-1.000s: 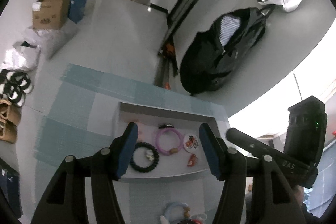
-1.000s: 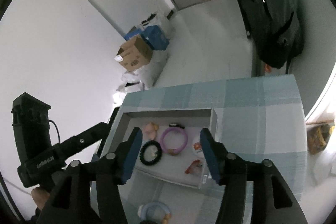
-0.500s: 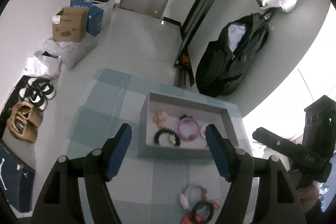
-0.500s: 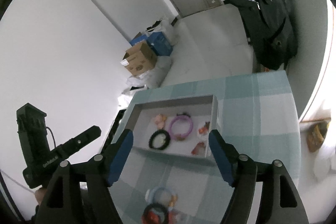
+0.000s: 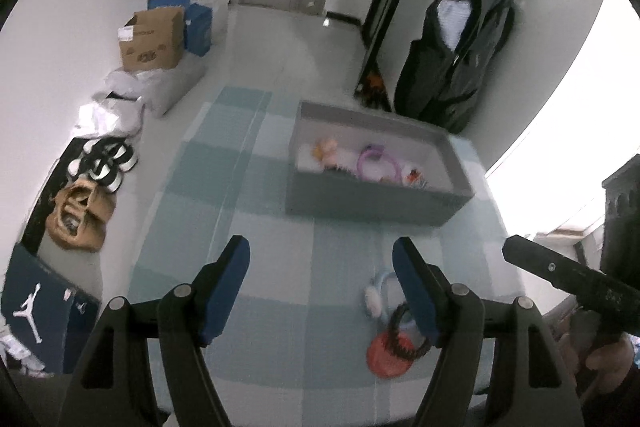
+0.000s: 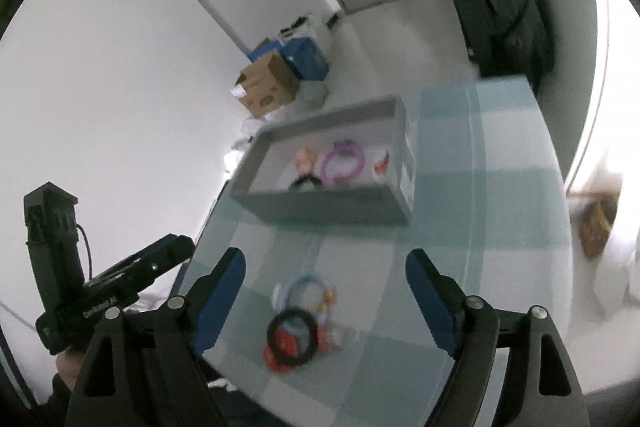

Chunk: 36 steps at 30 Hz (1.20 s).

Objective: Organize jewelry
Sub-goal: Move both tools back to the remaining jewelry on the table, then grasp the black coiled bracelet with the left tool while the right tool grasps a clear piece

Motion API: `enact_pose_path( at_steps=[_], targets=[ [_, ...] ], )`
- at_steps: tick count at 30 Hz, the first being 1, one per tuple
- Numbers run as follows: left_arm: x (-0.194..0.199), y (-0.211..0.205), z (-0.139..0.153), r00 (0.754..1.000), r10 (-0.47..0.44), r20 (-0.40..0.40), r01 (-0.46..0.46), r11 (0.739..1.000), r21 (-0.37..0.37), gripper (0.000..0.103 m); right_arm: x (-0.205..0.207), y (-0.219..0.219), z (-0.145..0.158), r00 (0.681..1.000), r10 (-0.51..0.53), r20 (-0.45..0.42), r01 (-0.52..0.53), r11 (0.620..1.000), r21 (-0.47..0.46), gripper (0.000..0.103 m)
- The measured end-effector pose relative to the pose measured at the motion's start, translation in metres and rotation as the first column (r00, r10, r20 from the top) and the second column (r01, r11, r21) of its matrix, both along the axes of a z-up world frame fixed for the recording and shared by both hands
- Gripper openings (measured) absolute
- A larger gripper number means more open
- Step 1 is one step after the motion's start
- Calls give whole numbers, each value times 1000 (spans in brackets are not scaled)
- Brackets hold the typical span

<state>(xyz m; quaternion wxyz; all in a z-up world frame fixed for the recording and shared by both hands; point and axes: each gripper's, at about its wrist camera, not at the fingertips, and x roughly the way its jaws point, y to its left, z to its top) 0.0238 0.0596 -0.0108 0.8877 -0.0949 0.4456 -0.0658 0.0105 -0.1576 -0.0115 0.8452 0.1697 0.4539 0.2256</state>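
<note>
Both grippers empty above the last loose pile, box waiting beyond.

Nearest, the left gripper (image 5: 321, 289) stands parted on nothing; the right gripper (image 6: 325, 297) has its jaws opening, nothing between them. Below on the checked cloth (image 6: 480, 227) lie three loose pieces touching: a black ring (image 6: 291, 337), a red disc (image 6: 280, 357), a pale blue bracelet (image 6: 305, 289). Next, probably, one gripper drops onto one of them. Farther off, the grey box (image 6: 320, 205) holds about four pieces, blurred.
</note>
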Motion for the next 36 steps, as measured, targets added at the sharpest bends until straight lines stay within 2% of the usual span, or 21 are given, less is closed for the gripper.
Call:
enact_pose_path(
  at_steps=[3,12,14,17,19,26,30,36],
  targets=[
    [-7,-5,-8,999,18,-28,-16,999,50,70,-9,3,-10,999,14,-31,-14,1000,-7,83],
    [-17,-3,-16,998,33,-60,-32,999,17,70,-27,15,-34,994,53,-99,-62,994,-85,81],
    [-19,-6,-19,998,24,-61,-23,999,23,70,-29,15,-38,993,60,-105,-70,993,-93,77],
    [-19,-8,-27,996,6,-85,-3,1000,27,70,-27,18,-42,991,67,-112,-79,991,-110,65],
    [-19,-9,-28,996,-4,-91,6,1000,29,70,-25,22,-44,991,72,-113,-87,987,-133,54],
    [-18,-6,-29,996,-1,-90,3,1000,20,70,-24,32,-46,993,94,-78,-106,978,-180,47],
    [-16,-4,-31,996,2,-95,0,1000,12,70,-22,30,-48,992,94,-90,-108,980,-165,29],
    [-16,-7,-30,996,-2,-94,2,1000,6,70,-22,27,-47,991,98,-92,-111,982,-154,29]
  ],
)
